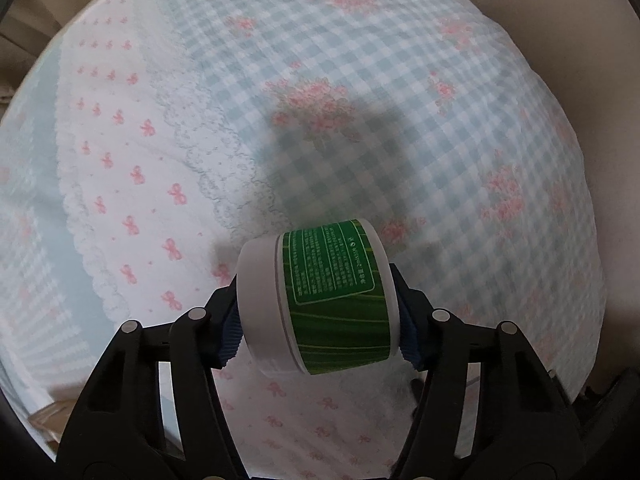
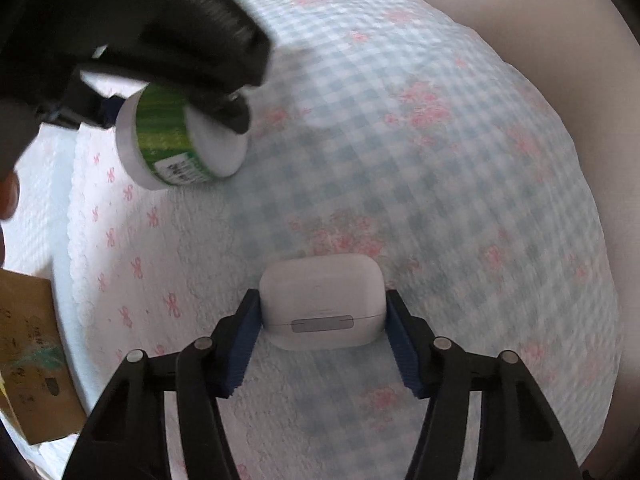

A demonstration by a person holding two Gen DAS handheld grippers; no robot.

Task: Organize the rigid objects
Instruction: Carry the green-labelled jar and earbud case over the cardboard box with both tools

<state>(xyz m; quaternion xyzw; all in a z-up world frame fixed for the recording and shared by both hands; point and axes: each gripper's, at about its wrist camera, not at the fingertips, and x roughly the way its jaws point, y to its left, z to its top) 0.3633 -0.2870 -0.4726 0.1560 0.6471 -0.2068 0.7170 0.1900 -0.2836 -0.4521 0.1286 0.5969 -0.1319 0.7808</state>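
A round white jar (image 1: pixel 332 272) with a green label lies on its side on the checked cloth. My left gripper (image 1: pixel 318 320) is shut on it, one blue pad on the white lid and the other on the base. The right wrist view shows the same jar (image 2: pixel 176 164) at upper left under my left gripper (image 2: pixel 172 116). A white earbud case (image 2: pixel 320 292) rests on the cloth with its hinge strip facing the camera. My right gripper (image 2: pixel 322 320) is shut on it, a blue pad against each short side.
The cloth (image 1: pixel 420 100) is pale blue check with pink flowers and a white bow-print border on the left. A brown cardboard box (image 2: pixel 28 352) stands off the cloth's left edge. A beige surface (image 2: pixel 540 20) lies beyond the far right edge.
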